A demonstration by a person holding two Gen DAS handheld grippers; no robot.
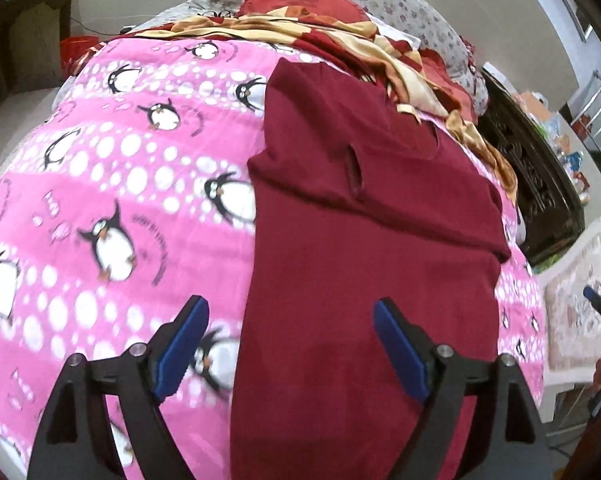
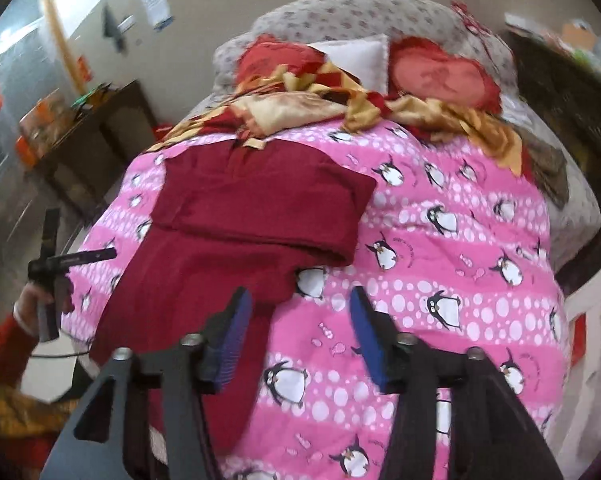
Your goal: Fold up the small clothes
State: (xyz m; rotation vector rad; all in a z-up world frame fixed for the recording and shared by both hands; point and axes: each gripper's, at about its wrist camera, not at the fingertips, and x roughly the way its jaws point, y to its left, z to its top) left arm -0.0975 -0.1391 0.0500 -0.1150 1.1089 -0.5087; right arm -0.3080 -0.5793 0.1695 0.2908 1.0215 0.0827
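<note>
My left claw (image 1: 288,344) hangs spread wide above the bed, its blue-padded fingers (image 1: 182,348) apart with nothing between them. Under it lies the dark maroon knit garment (image 1: 364,248), spread flat on the pink fleece blanket printed with penguins and white dots (image 1: 112,184). One finger hangs over the blanket just left of the garment's edge, the other over the maroon cloth itself. The garment's far part is folded across itself, so a doubled band lies over the body, with a small slit showing in the fold.

My right claw (image 2: 300,336) is spread too and pinches nothing. From its camera the maroon garment (image 2: 236,236) lies to the left on the blanket (image 2: 440,280), and the folded far part ends in a rounded corner close to the claw's left finger. The right finger hangs over bare pink blanket.

At the far end of the bed a crumpled red and gold patterned cloth (image 1: 340,40) lies just beyond the garment, and behind it a red frilled cushion (image 2: 444,76) and a grey flowered pillow (image 2: 340,16) rest by the wall. In the right wrist view my other hand (image 2: 32,300), in a red sleeve, grips the left tool at the near left of the bed.
</note>
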